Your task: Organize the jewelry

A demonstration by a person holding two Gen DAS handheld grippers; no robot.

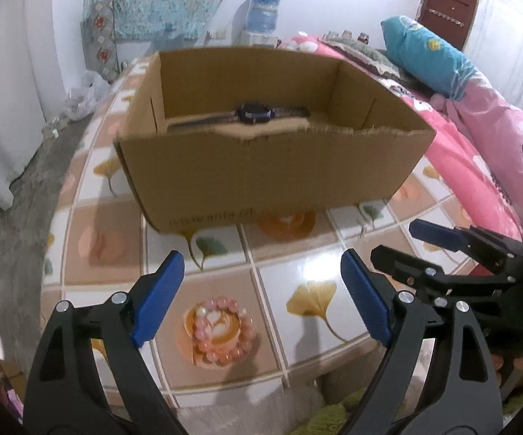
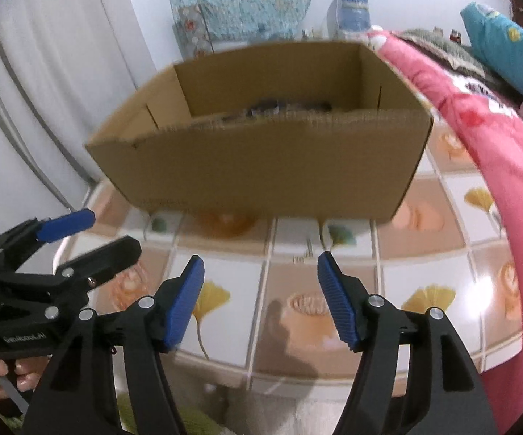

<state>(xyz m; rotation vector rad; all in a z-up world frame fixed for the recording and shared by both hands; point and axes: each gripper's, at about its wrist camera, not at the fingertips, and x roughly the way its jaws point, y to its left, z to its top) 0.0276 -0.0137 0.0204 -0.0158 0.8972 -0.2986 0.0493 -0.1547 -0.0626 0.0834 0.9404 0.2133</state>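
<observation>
Two grippers hang over the near edge of a tiled table (image 1: 334, 239), both spread wide and holding nothing. The left gripper (image 1: 261, 295) has its blue fingers on either side of a pink bead bracelet (image 1: 221, 330), which lies flat on the tiles close to the table's front edge, apart from both pads. The right gripper (image 2: 259, 299) is just beside the left one, over bare tiles. Between the grippers and the cardboard box (image 1: 272, 166) there is an open strip of table. The box stands in the middle of the table with its top open and its near rim torn and ragged. Inside it, toward the back wall, lies a dark watch (image 1: 254, 113) with its strap stretched out sideways. A pink blanket (image 2: 507, 166) presses along the table's right edge; on the left the table drops off to the floor.
</observation>
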